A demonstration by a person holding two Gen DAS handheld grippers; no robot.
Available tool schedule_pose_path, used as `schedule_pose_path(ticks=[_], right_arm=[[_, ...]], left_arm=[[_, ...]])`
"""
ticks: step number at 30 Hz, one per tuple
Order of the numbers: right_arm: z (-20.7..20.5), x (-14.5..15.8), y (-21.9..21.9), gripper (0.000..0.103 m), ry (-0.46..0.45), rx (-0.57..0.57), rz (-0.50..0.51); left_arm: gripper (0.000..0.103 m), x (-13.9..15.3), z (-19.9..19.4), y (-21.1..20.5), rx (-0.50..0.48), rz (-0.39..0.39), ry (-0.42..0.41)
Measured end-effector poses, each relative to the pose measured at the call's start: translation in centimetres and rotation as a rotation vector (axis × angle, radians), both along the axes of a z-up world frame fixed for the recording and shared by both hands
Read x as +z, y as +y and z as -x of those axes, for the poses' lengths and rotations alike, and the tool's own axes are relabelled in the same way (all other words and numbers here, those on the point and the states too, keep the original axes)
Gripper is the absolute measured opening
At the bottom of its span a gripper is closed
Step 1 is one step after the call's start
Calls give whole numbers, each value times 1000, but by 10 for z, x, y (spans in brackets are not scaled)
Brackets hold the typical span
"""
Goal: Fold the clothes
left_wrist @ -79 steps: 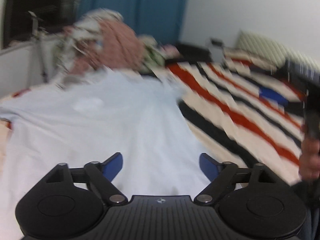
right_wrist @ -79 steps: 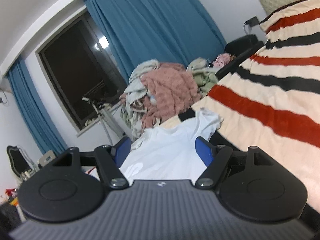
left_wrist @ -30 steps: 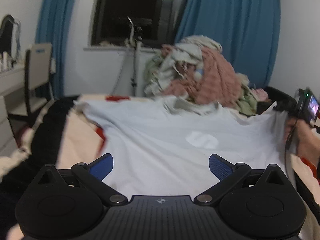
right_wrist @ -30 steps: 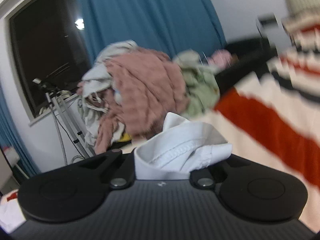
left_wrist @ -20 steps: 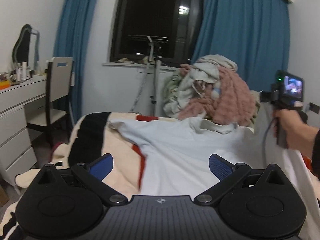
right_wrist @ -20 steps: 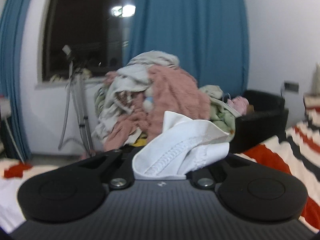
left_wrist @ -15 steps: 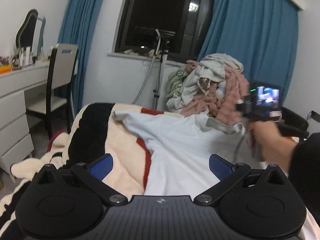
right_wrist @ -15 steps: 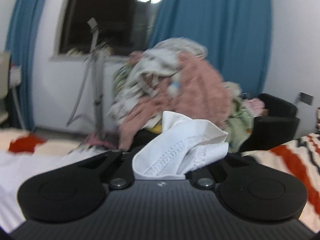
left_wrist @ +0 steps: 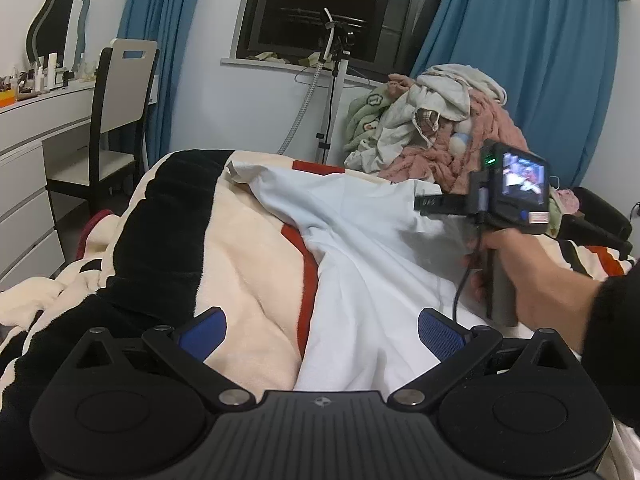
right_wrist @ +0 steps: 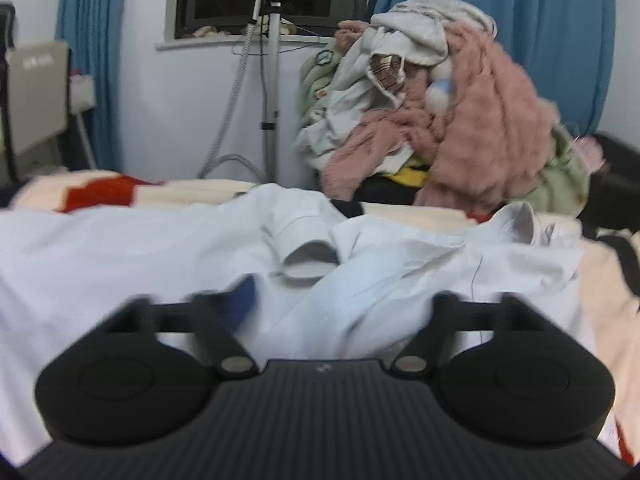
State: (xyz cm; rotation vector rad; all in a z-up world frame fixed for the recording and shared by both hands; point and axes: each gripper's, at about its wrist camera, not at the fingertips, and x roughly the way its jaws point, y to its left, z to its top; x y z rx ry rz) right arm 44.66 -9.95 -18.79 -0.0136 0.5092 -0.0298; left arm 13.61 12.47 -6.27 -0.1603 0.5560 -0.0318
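Observation:
A white short-sleeved shirt (left_wrist: 360, 236) lies spread on the striped blanket (left_wrist: 224, 248); its collar and a folded-over sleeve show in the right wrist view (right_wrist: 360, 256). My left gripper (left_wrist: 322, 326) is open and empty, hovering above the shirt's near left edge. My right gripper (right_wrist: 340, 300) is open above the shirt's folded part, its fingers blurred by motion. It also shows in the left wrist view (left_wrist: 500, 200), held in a hand over the shirt's right side.
A heap of clothes with a pink fleece (left_wrist: 448, 136) rises beyond the bed's far edge. A steamer stand (left_wrist: 332, 80) stands by the window. A chair (left_wrist: 116, 120) and white dresser (left_wrist: 28, 148) are at left. A black armchair (right_wrist: 616, 184) is at right.
My right gripper held a bunched white sleeve, carried it leftward over the shirt, and has now opened and let it go. My left gripper stayed open and swung left.

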Motion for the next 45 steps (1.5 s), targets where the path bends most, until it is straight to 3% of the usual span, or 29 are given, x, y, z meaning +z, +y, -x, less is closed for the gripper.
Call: schedule_pose_path(ticks=[6,15,20,23,27,35,39,45], right_arm=[[70,48,-10,83,-20,71,-146],[258,121,-37,83,-99,124,-162],[368,115,-76,83,-133,66,-251],[409,99,-98,83,-119,10,-276],[448,93,-137,83,-149,-86,-329],[505,111,-229,83,-357,-272,-464],[514,95,-261,86,-374,-388,-484],[519,81,-285,86,-411,-457,-533]], left_arm=[[103,6,11,-7,-3,-20,-27],[103,25,55,-33,-81,-49,-52],[103,38,88,-54,-126,-41,-74],[103,39,102,-69,-161,-28,-73],[103,32,117,-90,-214,-48,-72],[93,0,128,-133,-292,-159,1],[87,-6,132,-166,-367,-134,64],[76,2,150,-243,-514,-61,142]])
